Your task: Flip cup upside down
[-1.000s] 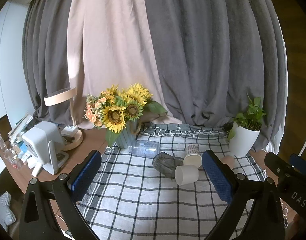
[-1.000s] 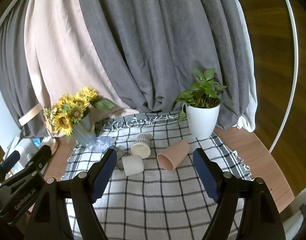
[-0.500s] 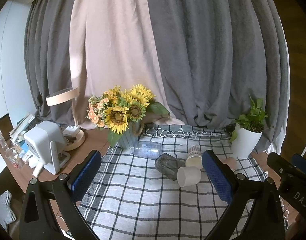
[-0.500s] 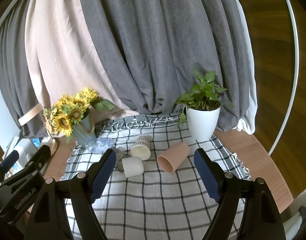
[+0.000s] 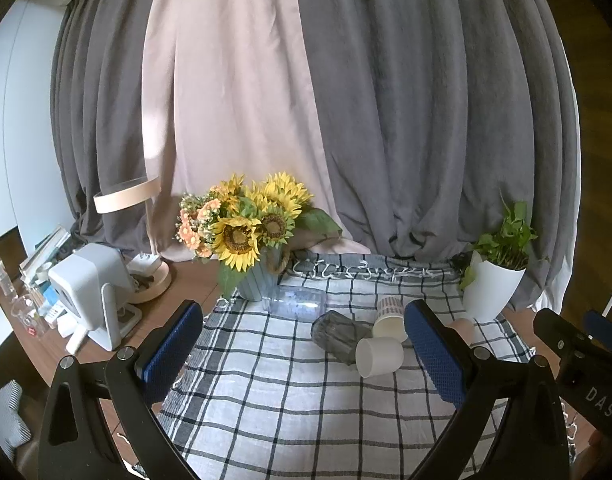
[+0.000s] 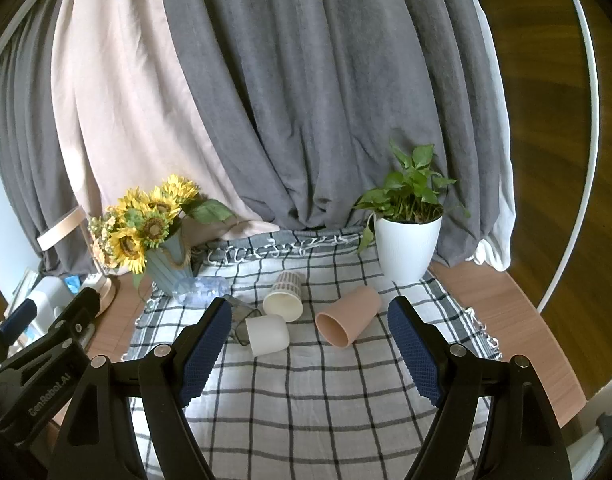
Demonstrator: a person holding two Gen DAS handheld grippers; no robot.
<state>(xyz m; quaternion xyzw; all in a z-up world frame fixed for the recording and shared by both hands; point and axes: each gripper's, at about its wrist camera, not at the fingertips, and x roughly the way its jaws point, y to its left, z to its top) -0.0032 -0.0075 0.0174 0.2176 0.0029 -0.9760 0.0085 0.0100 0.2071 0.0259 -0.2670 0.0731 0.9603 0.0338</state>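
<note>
checked cloth covers the table (image 6: 505, 300); five cups lie toppled mid-frame, the pink cup (image 6: 347, 316) nearest right tongs (image 6: 307, 344). both right and left tongs (image 5: 302, 354) hover spread, empty, seemingly ready to grab.

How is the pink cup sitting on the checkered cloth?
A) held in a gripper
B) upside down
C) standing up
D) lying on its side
D: the pink cup lies tipped over on the checkered cloth, its open mouth facing the camera, with no gripper touching it.
</note>
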